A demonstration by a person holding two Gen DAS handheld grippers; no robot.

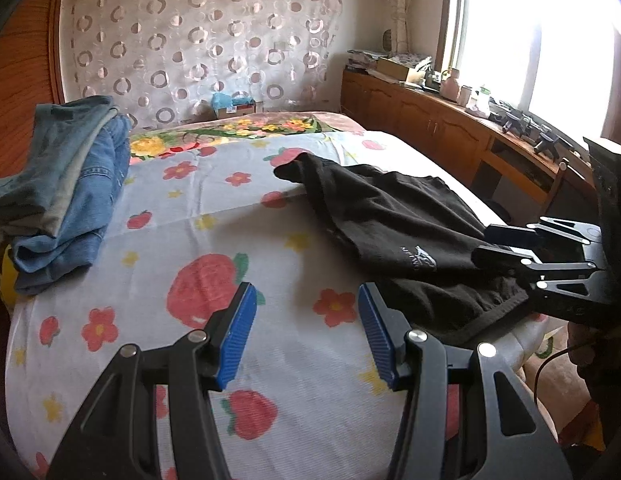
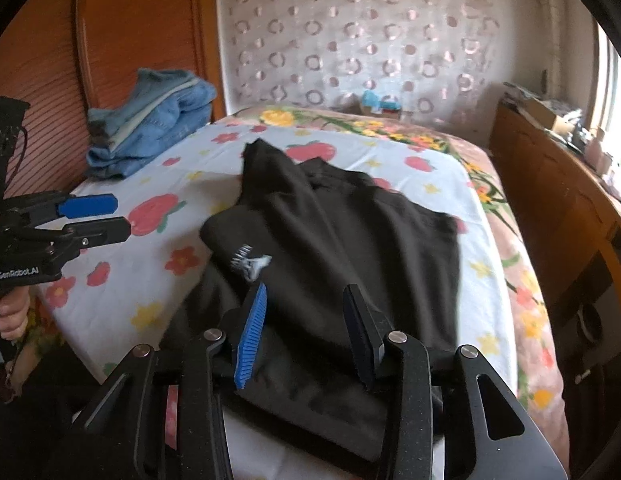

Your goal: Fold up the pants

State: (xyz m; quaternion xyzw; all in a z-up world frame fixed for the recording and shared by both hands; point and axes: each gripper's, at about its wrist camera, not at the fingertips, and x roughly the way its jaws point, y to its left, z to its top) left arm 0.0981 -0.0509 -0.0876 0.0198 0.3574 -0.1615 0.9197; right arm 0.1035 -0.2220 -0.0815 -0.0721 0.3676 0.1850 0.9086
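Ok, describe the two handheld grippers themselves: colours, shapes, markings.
Both are black, speckled linkage frames with silver pivot pins. The left gripper has ribbed blue pads on its fingers; white "GenRobot.AI" lettering marks its body. The right gripper looks the same, and a thin dark cable hangs below it.

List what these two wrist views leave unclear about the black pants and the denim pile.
- Black pants: near hem hidden behind the right hand-held gripper, right wrist view.
- White logo: motion-blurred, unreadable; too small in the left wrist view.
- Denim pile: left end cut off by the frame edge, left wrist view; garment count unclear.
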